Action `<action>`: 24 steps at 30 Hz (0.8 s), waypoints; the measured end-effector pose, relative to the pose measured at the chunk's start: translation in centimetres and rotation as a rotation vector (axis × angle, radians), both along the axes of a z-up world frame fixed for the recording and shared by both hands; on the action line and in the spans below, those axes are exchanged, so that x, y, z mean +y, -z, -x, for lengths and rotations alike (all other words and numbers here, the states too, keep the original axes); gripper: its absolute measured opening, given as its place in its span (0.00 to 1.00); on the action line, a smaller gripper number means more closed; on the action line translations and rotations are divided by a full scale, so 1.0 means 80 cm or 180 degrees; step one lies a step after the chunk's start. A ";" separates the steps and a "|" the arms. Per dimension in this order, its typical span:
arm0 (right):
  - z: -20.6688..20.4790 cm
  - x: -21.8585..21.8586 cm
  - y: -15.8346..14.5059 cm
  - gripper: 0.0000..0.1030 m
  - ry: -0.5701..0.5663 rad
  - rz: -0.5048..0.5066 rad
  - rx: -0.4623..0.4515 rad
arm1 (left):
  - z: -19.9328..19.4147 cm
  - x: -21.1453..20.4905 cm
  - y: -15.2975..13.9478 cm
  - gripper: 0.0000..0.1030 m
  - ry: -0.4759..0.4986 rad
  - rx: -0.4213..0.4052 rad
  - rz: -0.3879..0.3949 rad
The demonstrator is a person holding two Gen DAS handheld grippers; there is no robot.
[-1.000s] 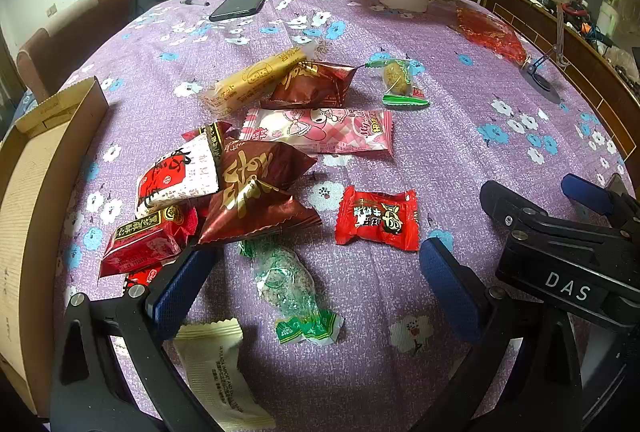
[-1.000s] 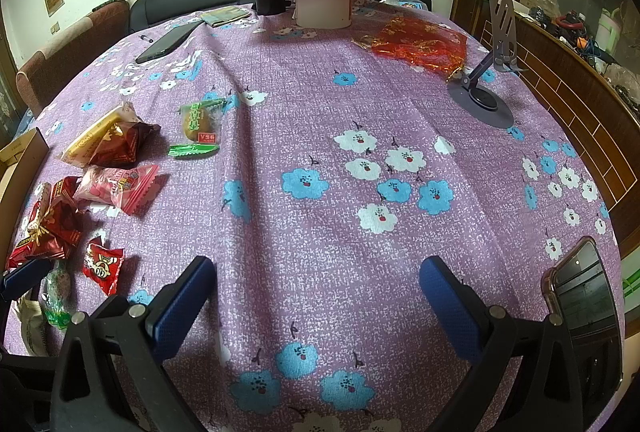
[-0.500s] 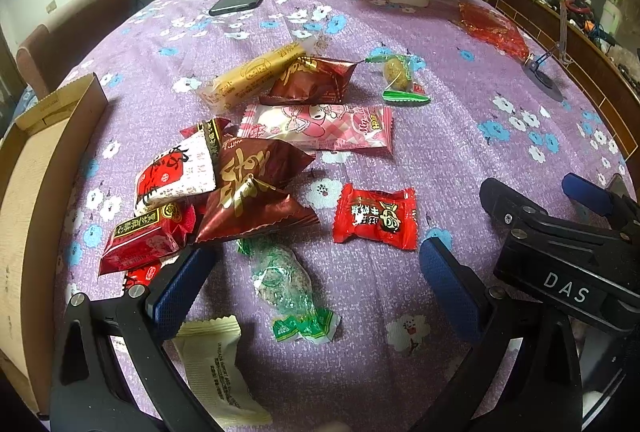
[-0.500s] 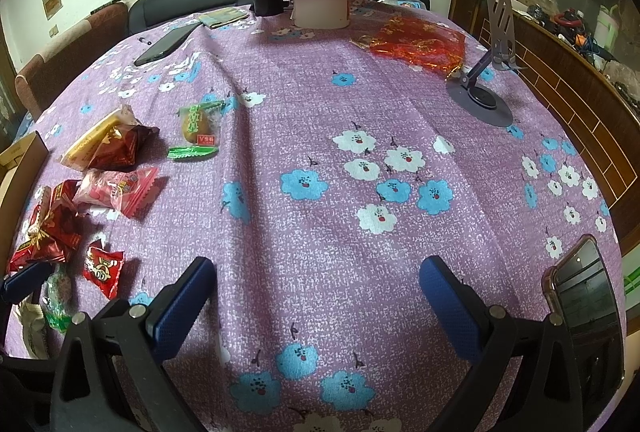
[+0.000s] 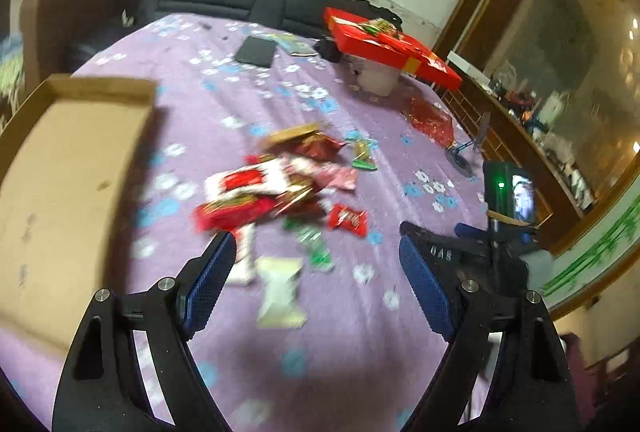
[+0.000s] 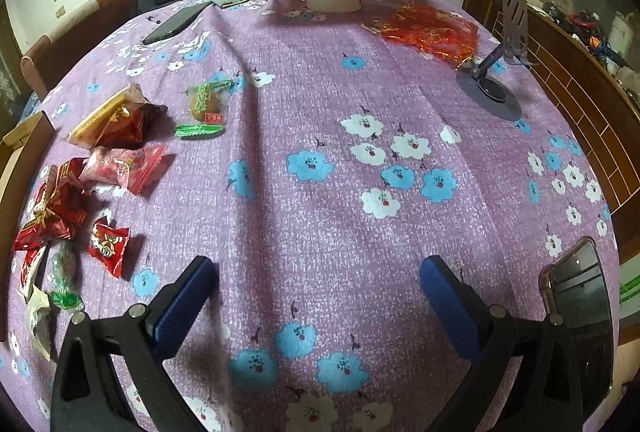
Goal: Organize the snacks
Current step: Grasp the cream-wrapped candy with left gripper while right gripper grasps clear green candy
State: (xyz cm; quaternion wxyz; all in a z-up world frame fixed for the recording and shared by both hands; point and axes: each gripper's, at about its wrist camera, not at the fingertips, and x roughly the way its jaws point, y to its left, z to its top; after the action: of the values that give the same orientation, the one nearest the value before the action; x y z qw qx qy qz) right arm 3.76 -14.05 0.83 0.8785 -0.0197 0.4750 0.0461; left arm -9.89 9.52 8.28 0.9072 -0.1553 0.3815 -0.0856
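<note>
Hovering with jaws spread and holding nothing, both grippers (left (image 5: 312, 268), right (image 6: 318, 282)) face bare tablecloth (image 6: 320, 120) beside the snacks (image 5: 280, 188)

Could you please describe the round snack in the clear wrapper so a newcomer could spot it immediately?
On the purple floral tablecloth, find the snack pile at left. The round yellow-brown snack lies apart at its far right edge, the only clear wrapper with green ends.

"DAS" on the right hand-held gripper (image 5: 444, 256), seen blurred; snack wrapper print unreadable
</note>
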 end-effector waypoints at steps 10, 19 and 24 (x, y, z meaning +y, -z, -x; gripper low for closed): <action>0.078 0.017 -0.076 0.82 -0.0258 -0.0272 -0.0794 | 0.077 0.113 -0.022 0.83 -0.0527 -0.0424 0.0078; 0.098 0.112 -0.060 0.61 -0.1230 -0.0831 -0.0227 | 0.078 0.101 -0.002 0.82 -0.0428 -0.0339 -0.0063; 0.073 0.133 -0.037 0.49 -0.1250 -0.0830 -0.0038 | 0.077 0.077 0.004 0.72 -0.0138 -0.0335 -0.0226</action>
State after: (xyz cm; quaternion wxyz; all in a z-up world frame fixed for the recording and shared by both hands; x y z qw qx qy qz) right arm -2.12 -3.44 3.79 0.8506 0.0016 0.4469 0.2769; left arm -16.03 15.69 7.93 0.9326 -0.1264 0.3326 -0.0604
